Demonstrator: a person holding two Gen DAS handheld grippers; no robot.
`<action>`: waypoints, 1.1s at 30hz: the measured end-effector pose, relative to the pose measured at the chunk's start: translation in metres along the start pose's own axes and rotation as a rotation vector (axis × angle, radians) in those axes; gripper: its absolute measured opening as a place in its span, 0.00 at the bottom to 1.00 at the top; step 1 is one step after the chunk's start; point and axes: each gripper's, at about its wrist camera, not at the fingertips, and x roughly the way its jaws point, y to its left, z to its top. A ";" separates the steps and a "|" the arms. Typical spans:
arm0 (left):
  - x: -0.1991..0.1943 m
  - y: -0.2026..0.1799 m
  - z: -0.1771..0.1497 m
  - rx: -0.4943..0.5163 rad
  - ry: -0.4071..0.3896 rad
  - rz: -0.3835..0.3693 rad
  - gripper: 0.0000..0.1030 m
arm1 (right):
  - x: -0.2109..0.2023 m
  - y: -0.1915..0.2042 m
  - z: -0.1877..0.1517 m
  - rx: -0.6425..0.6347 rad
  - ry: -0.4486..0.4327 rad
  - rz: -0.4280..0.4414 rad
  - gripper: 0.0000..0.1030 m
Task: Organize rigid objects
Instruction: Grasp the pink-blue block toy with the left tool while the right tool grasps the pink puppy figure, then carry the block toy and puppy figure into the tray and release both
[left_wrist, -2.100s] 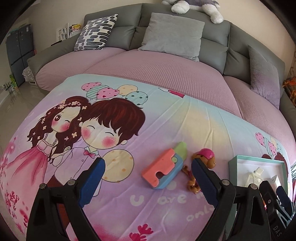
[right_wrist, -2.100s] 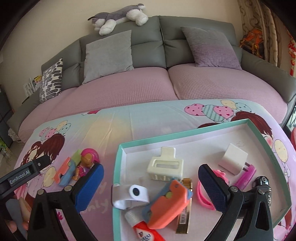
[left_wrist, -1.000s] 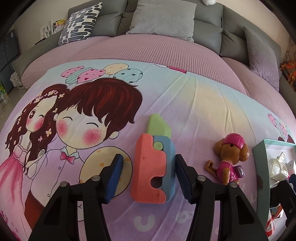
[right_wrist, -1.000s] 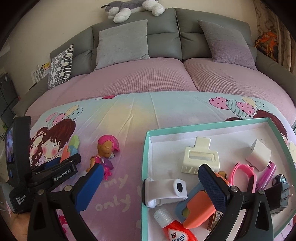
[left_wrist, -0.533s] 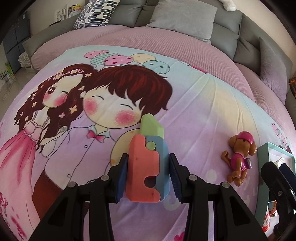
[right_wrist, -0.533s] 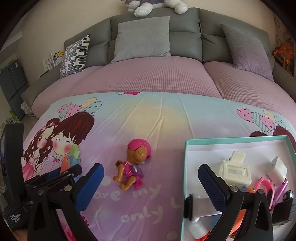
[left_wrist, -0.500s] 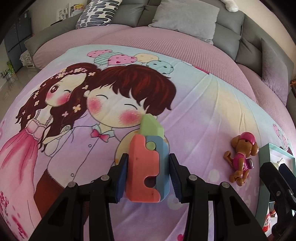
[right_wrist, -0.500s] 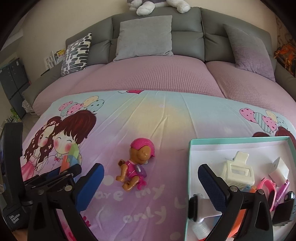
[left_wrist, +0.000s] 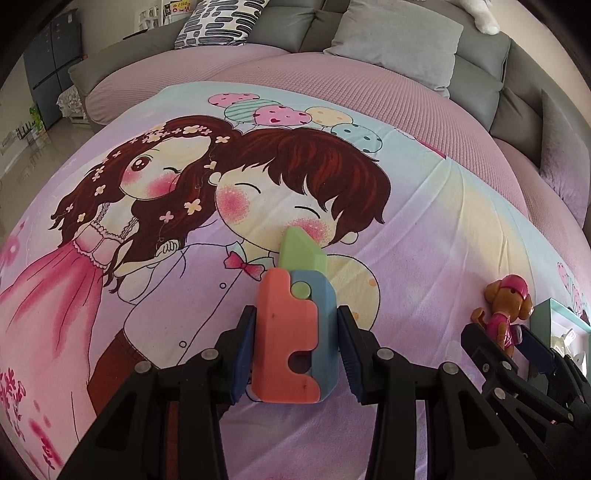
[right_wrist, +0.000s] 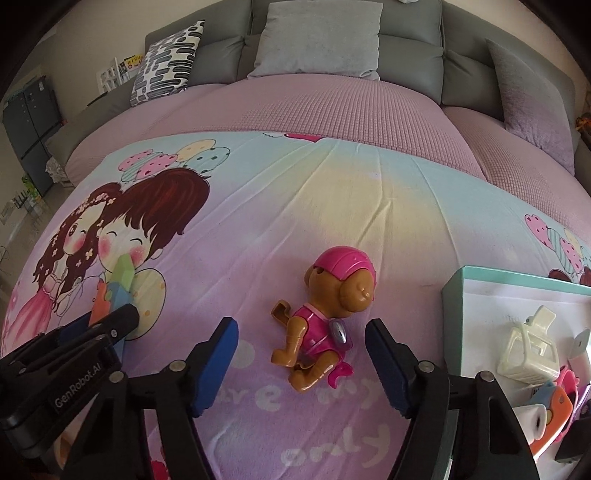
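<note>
My left gripper (left_wrist: 295, 350) is shut on an orange, blue and green toy knife (left_wrist: 295, 325) and holds it just over the cartoon-print blanket. The same toy knife (right_wrist: 118, 288) shows at the left of the right wrist view, in the left gripper (right_wrist: 107, 328). My right gripper (right_wrist: 301, 363) is open, its fingers either side of a brown toy dog in pink (right_wrist: 325, 317) that lies on the blanket. The dog (left_wrist: 506, 310) also shows at the right of the left wrist view.
A teal-rimmed white box (right_wrist: 458, 291) at the right holds a cream hair clip (right_wrist: 528, 350), an orange toy and other small items. A grey sofa with cushions (right_wrist: 317, 40) runs behind the pink mattress.
My left gripper closed on the toy knife and lifted it slightly. My right gripper swung left from over the box to straddle the toy dog and came closer to it.
</note>
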 end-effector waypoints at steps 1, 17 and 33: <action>0.000 0.000 0.000 0.001 0.000 0.001 0.43 | 0.003 0.001 0.000 0.001 0.007 -0.001 0.68; -0.006 0.001 0.002 -0.017 -0.016 -0.026 0.43 | 0.002 -0.007 0.001 0.051 0.001 -0.006 0.47; -0.047 -0.022 0.006 0.034 -0.113 -0.099 0.43 | -0.069 -0.046 -0.010 0.166 -0.140 -0.029 0.47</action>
